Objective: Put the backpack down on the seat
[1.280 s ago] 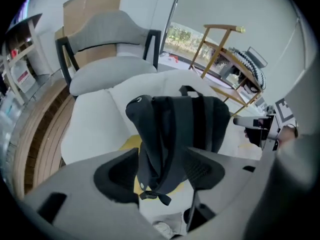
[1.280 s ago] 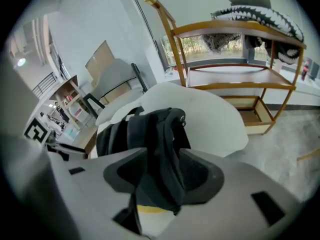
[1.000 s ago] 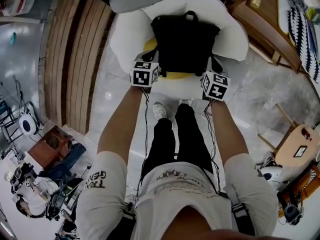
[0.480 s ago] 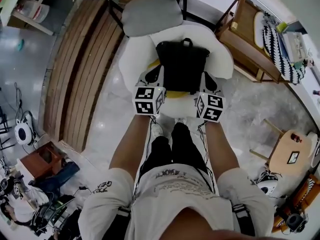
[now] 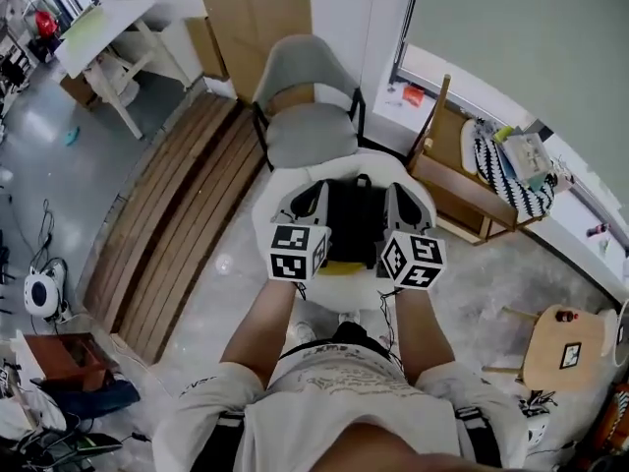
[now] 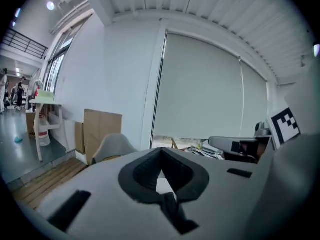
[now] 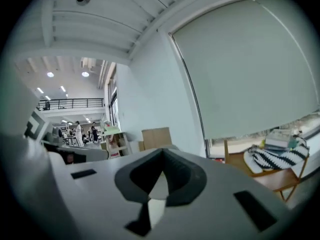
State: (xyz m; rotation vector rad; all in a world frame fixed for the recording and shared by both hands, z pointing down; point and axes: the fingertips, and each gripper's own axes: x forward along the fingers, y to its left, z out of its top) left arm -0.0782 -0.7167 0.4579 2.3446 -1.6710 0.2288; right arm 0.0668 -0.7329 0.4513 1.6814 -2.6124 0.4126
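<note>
The black backpack [image 5: 352, 226] stands upright on the white padded seat [image 5: 267, 203], over a yellow cushion [image 5: 339, 266]. In the head view both grippers are held up in front of it, one before each side of the pack. My left gripper [image 5: 311, 193] is shut and holds nothing; in the left gripper view its jaws [image 6: 161, 153] meet, pointing at the far wall and window blind. My right gripper [image 5: 395, 193] is shut too, with empty closed jaws [image 7: 161, 155] in its own view. Neither gripper touches the backpack.
A grey chair [image 5: 305, 126] stands just behind the white seat, with cardboard [image 5: 256, 18] against the wall. A wooden rack [image 5: 462, 185] with a striped cloth [image 5: 511, 170] is at the right. Wooden slats [image 5: 167, 234] lie at the left, a round stool [image 5: 565, 347] at the lower right.
Both grippers have lifted away from the backpack's lower corners and now point level across the room. The backpack stays on the seat. The head view has swung up and back.
</note>
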